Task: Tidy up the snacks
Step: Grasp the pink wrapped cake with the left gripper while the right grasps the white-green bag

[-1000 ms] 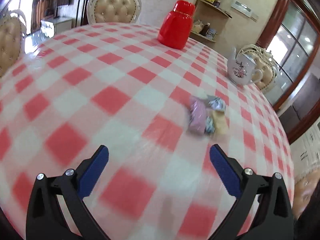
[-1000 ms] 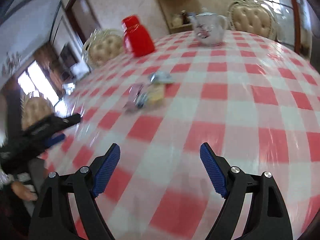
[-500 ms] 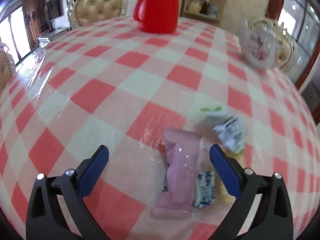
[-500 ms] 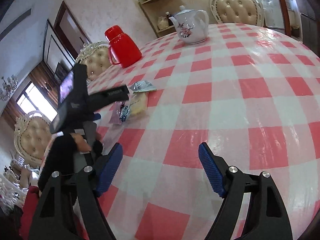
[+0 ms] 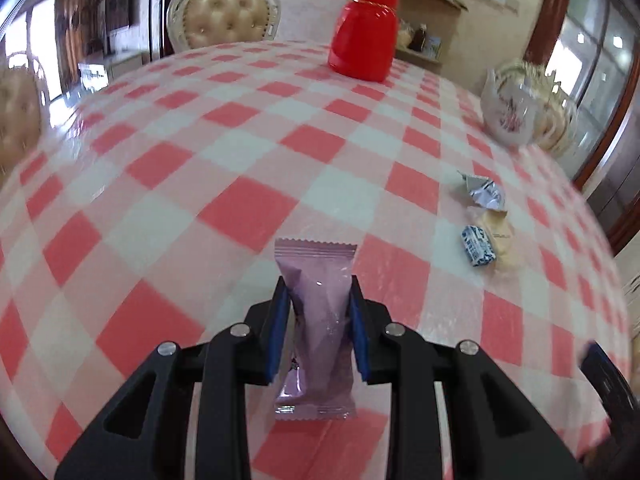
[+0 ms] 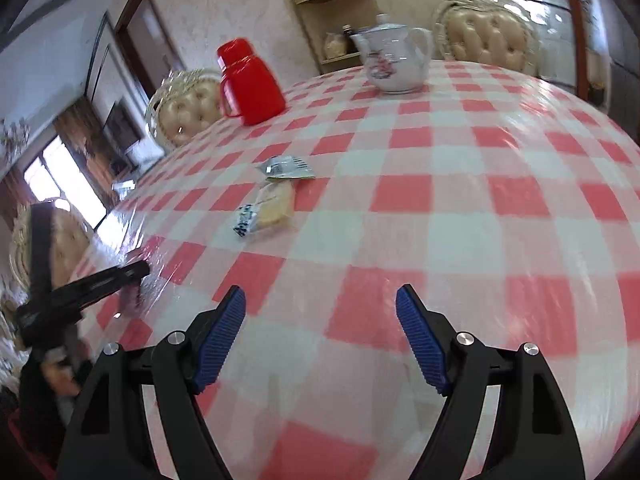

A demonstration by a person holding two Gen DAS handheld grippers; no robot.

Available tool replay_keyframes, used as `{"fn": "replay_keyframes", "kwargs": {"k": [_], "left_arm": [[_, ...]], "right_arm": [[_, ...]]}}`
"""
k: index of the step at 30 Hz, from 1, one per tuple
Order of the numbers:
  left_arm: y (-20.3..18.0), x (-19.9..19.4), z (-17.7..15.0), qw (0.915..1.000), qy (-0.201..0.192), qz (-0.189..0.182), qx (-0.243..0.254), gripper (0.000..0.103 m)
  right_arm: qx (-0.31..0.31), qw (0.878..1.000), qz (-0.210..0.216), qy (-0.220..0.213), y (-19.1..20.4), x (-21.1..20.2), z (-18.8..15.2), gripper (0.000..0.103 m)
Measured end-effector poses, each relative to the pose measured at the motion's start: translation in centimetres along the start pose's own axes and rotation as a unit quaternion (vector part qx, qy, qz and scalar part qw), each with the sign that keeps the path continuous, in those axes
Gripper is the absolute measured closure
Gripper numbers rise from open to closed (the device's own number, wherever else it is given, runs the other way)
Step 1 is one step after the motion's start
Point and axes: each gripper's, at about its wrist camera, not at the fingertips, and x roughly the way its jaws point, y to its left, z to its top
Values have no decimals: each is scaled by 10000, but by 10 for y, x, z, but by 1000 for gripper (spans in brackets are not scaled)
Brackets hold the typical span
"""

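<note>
My left gripper [image 5: 318,300] is shut on a pink snack packet [image 5: 316,280] and holds it over the red-and-white checked table [image 5: 248,216]. To its right lie a silver wrapper [image 5: 486,194], a pale yellow biscuit pack [image 5: 498,236] and a small blue-and-white candy [image 5: 476,246]. In the right wrist view my right gripper [image 6: 320,312] is open and empty above the table, with the silver wrapper [image 6: 286,167], biscuit pack [image 6: 276,204] and blue-and-white candy [image 6: 245,220] ahead of it. The left gripper [image 6: 120,276] shows at the left of that view.
A red jug [image 5: 366,32] stands at the far side of the table, and a white floral teapot [image 5: 510,108] at the far right. They also show in the right wrist view: the jug [image 6: 250,84], the teapot [image 6: 394,60]. Padded chairs [image 5: 224,14] ring the table.
My left gripper closed on the pink packet and lifted it away to the left of the other snacks. My right gripper stayed open and shifted slightly.
</note>
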Motion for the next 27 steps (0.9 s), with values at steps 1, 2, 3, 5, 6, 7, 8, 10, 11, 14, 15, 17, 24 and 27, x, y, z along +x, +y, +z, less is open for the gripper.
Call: {"fn": "replay_keyframes", "kwargs": {"k": [1,2,3,5,6,7,8,10,11,14,15,17,24,27], "left_arm": [[2,1,0,10000,36,-73,-36,75],[2,2,2,9999,46,-148,-41,74],[1,4,2,9997,36,-236,-20,74],[-1,6,2,9996,47,-281,61,74],[-2,7,2,9994,50,-322,74,74],[-2,9,1,9994,68,-335,85,74],[-1,12,1,9995,78,-300,114,74],[-1,13,3,9993,80,-324,142,73],[-2,14,3,9993,87,-322,162,72],[-13,16,4,9981,139,-349,480,51],[-18,16,3,9977,153,-292,600,44],[-25,18,1,9965,228,-71,802,20],[-20,17,1,9960,160,233,844,74],[-11,16,3,9975,151,86,689,79]], "right_arm": [[-98,9999,57,44,6,11,12,27],[-181,9997,117,85,11,24,25,27],[-291,9993,173,149,17,38,40,27],[-510,9986,104,123,28,60,66,27],[-595,9982,58,100,32,68,76,27],[-687,9976,23,114,39,83,92,27],[-721,9972,40,215,44,98,105,26],[-778,9962,6,383,53,120,120,26],[-860,9952,-107,466,57,131,125,26],[-1109,9900,-434,761,64,161,132,26],[-1128,9888,-470,856,63,166,131,26],[-1168,9853,-537,1123,56,176,124,30],[-1097,9937,-198,141,44,95,103,64],[-1256,9916,-223,-220,47,39,74,64]]}}
